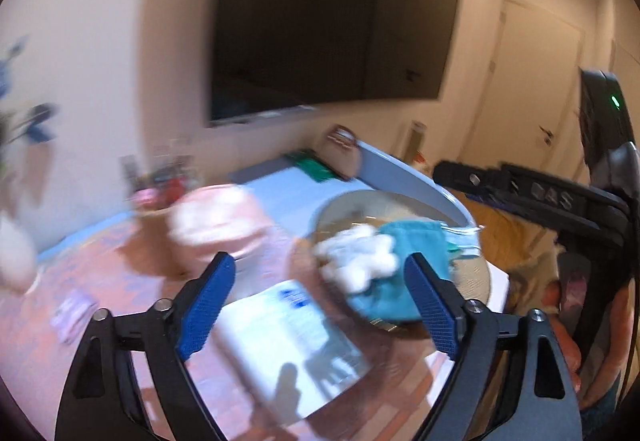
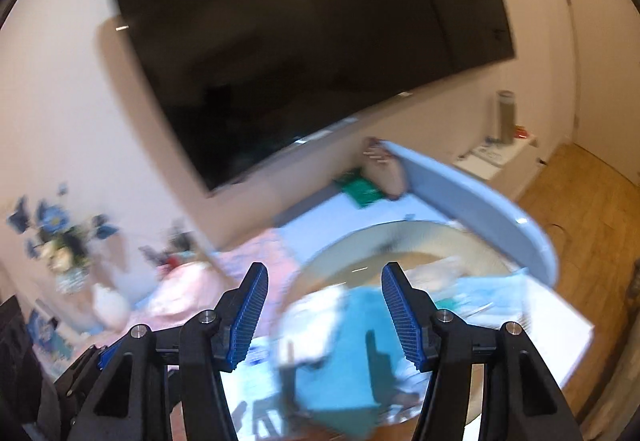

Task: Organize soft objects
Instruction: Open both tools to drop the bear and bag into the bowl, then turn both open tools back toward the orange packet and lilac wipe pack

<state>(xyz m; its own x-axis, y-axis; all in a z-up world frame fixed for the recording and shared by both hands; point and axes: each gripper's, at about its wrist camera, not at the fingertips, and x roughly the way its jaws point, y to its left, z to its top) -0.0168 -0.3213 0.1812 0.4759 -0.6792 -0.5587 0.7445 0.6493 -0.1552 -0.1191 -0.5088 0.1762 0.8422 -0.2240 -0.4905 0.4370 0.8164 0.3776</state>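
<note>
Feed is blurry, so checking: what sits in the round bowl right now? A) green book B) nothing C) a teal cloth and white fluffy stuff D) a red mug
C: the left wrist view shows a teal cloth beside white fluffy stuff inside the bowl.

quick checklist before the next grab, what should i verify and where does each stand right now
1. Left gripper empty, jaws apart: ok.
2. Right gripper empty, jaws apart: ok.
3. Teal folded cloth inside the round tan basket: ok.
4. White fluffy cotton clump in the basket beside the cloth: ok.
5. White plastic-wrapped packet still on the table, outside the basket: not ok.
6. Pink soft bundle outside the basket: not ok; blur hides what it is.
</note>
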